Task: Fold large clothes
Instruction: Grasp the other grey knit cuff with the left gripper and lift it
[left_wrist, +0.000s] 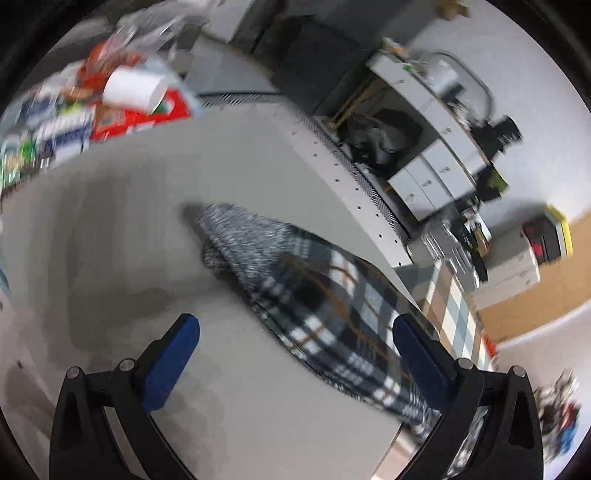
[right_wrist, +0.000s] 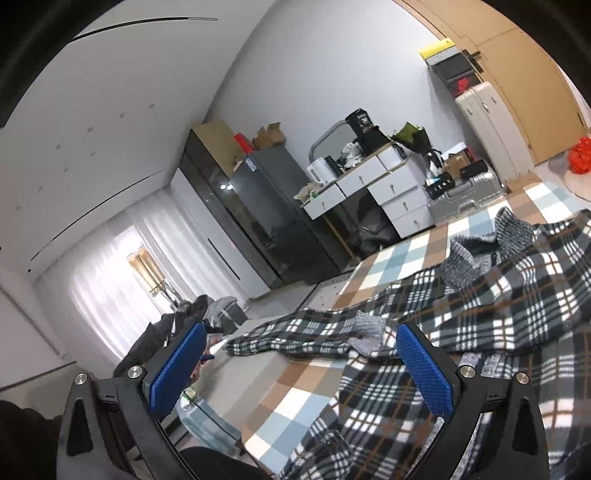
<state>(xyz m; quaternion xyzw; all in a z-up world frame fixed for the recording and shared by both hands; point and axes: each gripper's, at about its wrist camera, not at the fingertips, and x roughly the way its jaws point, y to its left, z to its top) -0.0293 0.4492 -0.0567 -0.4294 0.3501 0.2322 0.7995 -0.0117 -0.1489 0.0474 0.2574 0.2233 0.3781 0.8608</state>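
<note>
Left wrist view: the left gripper (left_wrist: 295, 354) hovers with jaws spread wide and nothing between them, above a pale counter (left_wrist: 122, 221). A sleeve of the plaid garment (left_wrist: 332, 314), ending in a grey knit cuff (left_wrist: 221, 236), trails across this surface toward the lens. The frame is motion-blurred, so fine fabric detail cannot be read. Packaged goods and a white roll (left_wrist: 135, 88) crowd the counter's far edge.

Right wrist view: the right gripper (right_wrist: 301, 363) is likewise released and empty, held above the garment's body, which lies rumpled over a checked cloth (right_wrist: 391, 254) with its grey knit collar (right_wrist: 469, 254) exposed. One sleeve extends left onto the pale surface.

Risk, as judged: the garment lies bunched and overlapping, so a pinch taken here could gather several layers at once and fold creases in. Dragging the sleeve might also pull the checked cloth askew, or sweep the fabric off the edge.
</note>
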